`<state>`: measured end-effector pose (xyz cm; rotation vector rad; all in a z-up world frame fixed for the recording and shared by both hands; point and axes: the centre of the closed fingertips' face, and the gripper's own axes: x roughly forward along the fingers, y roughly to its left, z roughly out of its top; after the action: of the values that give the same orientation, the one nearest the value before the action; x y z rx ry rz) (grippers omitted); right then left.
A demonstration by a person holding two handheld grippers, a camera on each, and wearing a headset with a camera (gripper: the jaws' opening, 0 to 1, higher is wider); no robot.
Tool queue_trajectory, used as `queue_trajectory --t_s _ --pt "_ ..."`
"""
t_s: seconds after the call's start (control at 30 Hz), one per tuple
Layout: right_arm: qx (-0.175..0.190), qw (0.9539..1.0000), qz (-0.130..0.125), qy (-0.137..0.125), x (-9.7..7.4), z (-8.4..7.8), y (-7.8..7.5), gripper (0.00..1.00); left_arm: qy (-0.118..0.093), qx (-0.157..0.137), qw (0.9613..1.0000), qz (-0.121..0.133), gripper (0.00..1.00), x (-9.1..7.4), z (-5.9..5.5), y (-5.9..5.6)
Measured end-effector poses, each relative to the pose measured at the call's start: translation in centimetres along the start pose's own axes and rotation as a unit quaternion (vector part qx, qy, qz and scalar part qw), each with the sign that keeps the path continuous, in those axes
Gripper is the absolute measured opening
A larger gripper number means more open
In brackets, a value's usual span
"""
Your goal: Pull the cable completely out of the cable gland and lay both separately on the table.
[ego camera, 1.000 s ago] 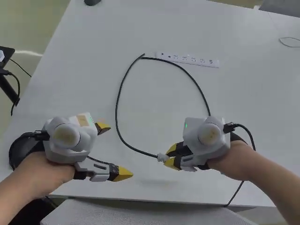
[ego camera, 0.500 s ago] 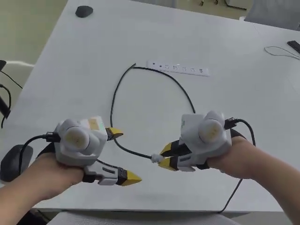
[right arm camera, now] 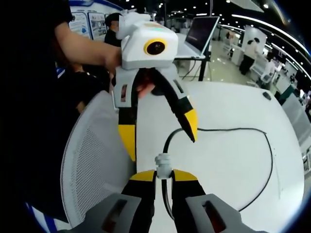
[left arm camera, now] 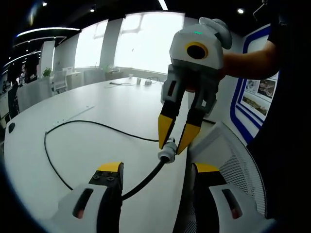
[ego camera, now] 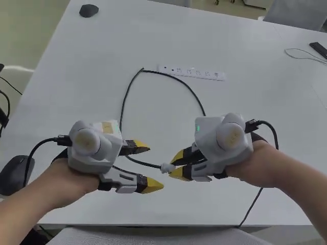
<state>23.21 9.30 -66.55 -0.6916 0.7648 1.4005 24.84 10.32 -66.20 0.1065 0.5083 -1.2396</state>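
A long black cable (ego camera: pixel 122 107) loops over the white table (ego camera: pixel 245 102) and ends in a small white cable gland (ego camera: pixel 165 167). My right gripper (ego camera: pixel 174 164) is shut on the cable gland, just above the table's near edge. In the right gripper view the gland (right arm camera: pixel 163 165) sticks out past the closed yellow tips, and the cable runs back between the jaws. My left gripper (ego camera: pixel 148 167) is open, with its jaws on either side of the cable (left arm camera: pixel 146 179) just behind the gland (left arm camera: pixel 166 152). The two grippers face each other tip to tip.
A white power strip (ego camera: pixel 190 72) lies at the cable's far end. A dark mouse (ego camera: pixel 88 9) sits at the far left corner, and thin wires (ego camera: pixel 301 53) lie at the far right. A mesh chair back (right arm camera: pixel 97 160) stands below the near table edge.
My left gripper has moved right and forward toward the right gripper, so its open jaws now straddle the cable beside the gland. The right gripper has kept its hold and stayed almost still.
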Motion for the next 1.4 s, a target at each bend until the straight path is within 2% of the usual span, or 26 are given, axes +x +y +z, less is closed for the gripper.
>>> queue_trajectory --t_s 0.1,0.27,0.37,0.5,0.63,0.93,1.1,1.4 --pt "-0.014 0.9999 0.002 -0.001 -0.2 0.3 0.3 0.06 -0.005 0.009 0.9999 -0.012 0.54 0.2 0.3 -0.5" --pt "-0.034 0.9994 -0.002 0.001 -0.3 0.2 0.3 0.06 -0.005 0.005 0.9996 -0.027 0.46 0.3 0.3 -1.1" --pt "-0.047 0.9989 -0.004 0.000 -0.4 0.3 0.4 0.06 -0.012 0.004 0.9994 -0.033 0.42 0.3 0.7 -1.4" --pt "-0.055 0.9985 -0.002 0.000 -0.4 0.2 0.7 0.06 -0.009 0.009 0.9994 -0.032 0.39 0.5 0.5 -1.5" --pt "-0.065 0.9979 -0.002 -0.004 -0.5 0.3 0.7 0.06 -0.003 0.013 0.9993 -0.036 0.33 0.7 0.2 -1.5" --pt "-0.078 0.9969 -0.002 -0.008 -0.6 0.1 0.7 0.06 -0.016 0.019 0.9985 -0.049 0.24 1.0 0.7 -2.2" --pt "-0.075 0.9970 -0.003 -0.020 -0.8 0.2 0.5 0.06 -0.020 0.023 0.9983 -0.050 0.18 1.2 1.0 -2.1" --pt "-0.082 0.9955 -0.005 -0.049 -0.9 -0.3 0.2 0.06 -0.032 0.024 0.9976 -0.056 0.16 1.5 1.2 -2.0"
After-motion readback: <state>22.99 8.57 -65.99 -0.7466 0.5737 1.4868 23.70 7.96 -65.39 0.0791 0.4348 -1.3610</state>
